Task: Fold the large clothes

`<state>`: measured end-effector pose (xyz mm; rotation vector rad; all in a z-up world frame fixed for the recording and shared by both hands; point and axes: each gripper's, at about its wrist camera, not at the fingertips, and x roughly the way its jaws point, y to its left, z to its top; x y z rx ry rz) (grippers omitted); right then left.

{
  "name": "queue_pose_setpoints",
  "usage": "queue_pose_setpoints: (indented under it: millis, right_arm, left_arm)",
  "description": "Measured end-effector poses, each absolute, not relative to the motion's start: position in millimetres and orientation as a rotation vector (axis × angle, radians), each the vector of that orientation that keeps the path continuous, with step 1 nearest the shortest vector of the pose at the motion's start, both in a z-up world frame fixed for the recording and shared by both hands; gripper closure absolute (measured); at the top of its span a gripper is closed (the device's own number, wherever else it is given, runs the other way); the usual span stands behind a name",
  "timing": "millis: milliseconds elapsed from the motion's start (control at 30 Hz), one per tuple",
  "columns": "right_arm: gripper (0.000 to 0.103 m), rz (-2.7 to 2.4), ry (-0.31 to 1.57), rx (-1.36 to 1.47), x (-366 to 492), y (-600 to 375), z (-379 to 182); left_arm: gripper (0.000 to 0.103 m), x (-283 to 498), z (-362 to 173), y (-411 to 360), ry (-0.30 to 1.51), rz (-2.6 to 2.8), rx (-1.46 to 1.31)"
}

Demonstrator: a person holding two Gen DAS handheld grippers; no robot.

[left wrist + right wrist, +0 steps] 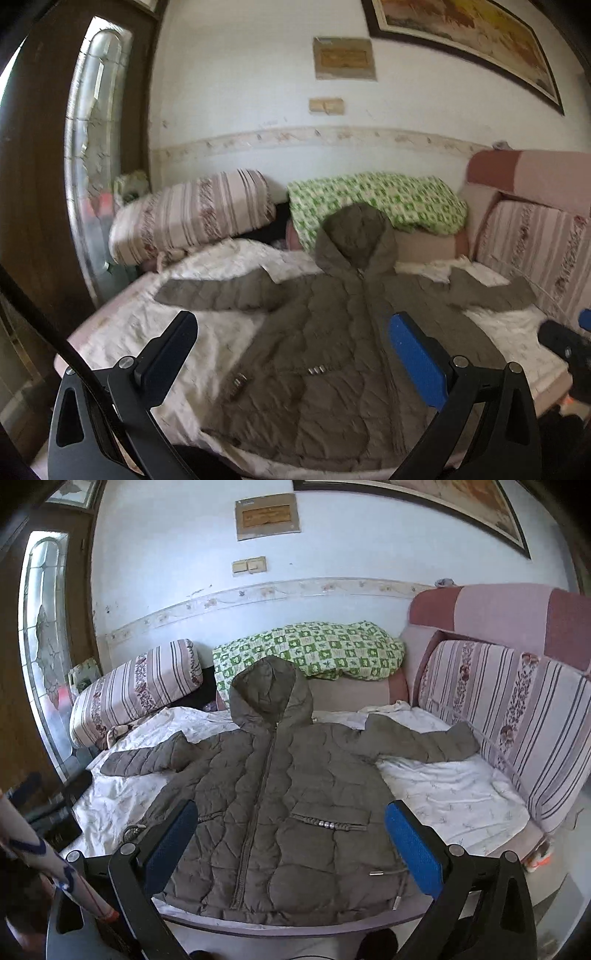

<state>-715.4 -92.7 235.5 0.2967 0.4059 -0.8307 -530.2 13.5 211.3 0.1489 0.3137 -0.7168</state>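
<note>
Two grippers hung above the near edge of the bed (461, 801), each with its fingers spread wide and nothing between them. A quilted olive-brown hooded jacket (273, 812) lay flat and front-up on the white sheet (450, 797), zipped closed, hood toward the wall and both sleeves stretched out to the sides, its hem at the near edge of the mattress. The right gripper (291, 834) looked almost squarely down the zipper — its view was sharp enough to show the beaded trim on the pocket flap and the metal-tipped drawcords at the hem. The left gripper (293, 354) sat further to the jacket's left side, and its view was blurred; it caught the other gripper as a dark shape with a blue tip at the right edge, over the sheet beside the jacket. Only the right view showed a patterned sleeve (44, 867) at the lower left, with dark items beside the bed behind it. Beyond the hood lay a green-checked quilt (325, 646) and a striped bolster (136, 686), with a striped cushion (517, 716) along the right side of the bed.
</note>
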Motion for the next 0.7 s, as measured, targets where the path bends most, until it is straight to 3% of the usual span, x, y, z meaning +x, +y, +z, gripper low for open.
queue_pose_setpoints:
  millis: [700]
  right_arm:
    - [0.0,-0.793,0.634,0.305,-653.3,-104.8,185.3]
  left_arm:
    - [0.0,-484.5,175.1,1.2,0.501,-0.719,0.198]
